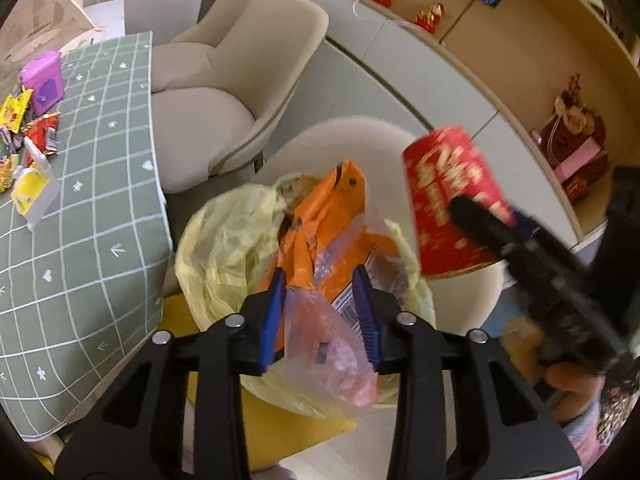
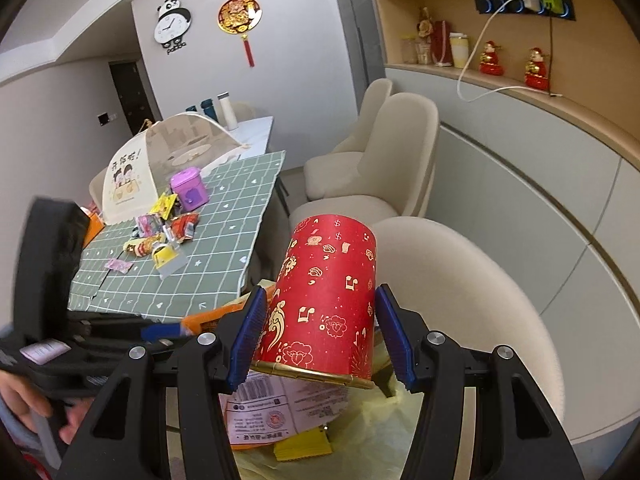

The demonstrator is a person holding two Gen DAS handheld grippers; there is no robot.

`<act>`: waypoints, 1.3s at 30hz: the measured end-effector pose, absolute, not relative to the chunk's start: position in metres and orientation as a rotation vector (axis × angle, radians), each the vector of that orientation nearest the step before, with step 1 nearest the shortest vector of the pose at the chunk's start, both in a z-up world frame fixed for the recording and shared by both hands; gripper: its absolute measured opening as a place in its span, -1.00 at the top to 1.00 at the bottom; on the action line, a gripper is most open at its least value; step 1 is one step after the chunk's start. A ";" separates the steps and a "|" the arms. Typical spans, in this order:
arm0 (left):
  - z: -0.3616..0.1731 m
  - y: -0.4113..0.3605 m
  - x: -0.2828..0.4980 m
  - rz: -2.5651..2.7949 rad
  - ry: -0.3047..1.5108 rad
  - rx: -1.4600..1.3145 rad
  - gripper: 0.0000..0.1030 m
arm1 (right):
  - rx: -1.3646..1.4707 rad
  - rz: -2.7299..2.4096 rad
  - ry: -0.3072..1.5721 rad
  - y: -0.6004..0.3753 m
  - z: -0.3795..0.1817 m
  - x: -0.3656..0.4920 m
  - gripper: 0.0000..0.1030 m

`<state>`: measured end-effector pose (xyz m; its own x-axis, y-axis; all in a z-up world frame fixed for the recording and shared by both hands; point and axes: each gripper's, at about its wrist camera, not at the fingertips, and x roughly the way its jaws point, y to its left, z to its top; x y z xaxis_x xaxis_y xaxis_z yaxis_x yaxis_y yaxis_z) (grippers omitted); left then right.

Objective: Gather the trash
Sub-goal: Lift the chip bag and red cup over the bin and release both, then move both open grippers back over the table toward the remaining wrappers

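Note:
My left gripper [image 1: 320, 296] hangs over a bin lined with a yellow bag [image 1: 224, 240]; its blue pads sit either side of a clear and orange plastic wrapper [image 1: 320, 264] that lies in the bin, and I cannot tell if they pinch it. My right gripper [image 2: 320, 332] holds a red paper cup [image 2: 328, 296] with gold patterns, upside down and tilted, above the bin; the cup also shows in the left wrist view [image 1: 448, 200]. Several snack wrappers [image 2: 160, 236] lie on the green checked tablecloth [image 2: 208, 264].
Beige chairs [image 2: 400, 168] stand along the table's right side, one [image 1: 452, 296] right behind the bin. A purple box [image 2: 188, 190] and a mesh food cover [image 2: 160, 152] sit on the table. A wall cabinet with shelves [image 2: 520, 128] runs along the right.

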<state>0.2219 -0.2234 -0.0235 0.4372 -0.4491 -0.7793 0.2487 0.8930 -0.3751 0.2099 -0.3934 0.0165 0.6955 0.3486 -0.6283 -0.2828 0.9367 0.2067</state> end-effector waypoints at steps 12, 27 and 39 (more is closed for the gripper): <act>-0.004 -0.166 0.217 -0.270 0.977 -0.232 0.31 | -0.020 0.434 0.982 -0.355 -0.068 0.224 -0.03; -0.021 -0.136 0.188 -0.173 0.966 -0.187 0.31 | 0.056 0.340 0.980 -0.384 -0.076 0.202 -0.08; -0.026 -0.072 0.178 -0.103 0.909 -0.110 0.30 | -0.002 0.327 0.832 -0.342 -0.008 0.183 -0.08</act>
<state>0.1777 -0.0723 -0.0260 0.6103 -0.1354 -0.7805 0.0424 0.9895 -0.1384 0.1829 -0.3418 -0.0080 0.6261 0.2846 -0.7259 -0.2863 0.9499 0.1254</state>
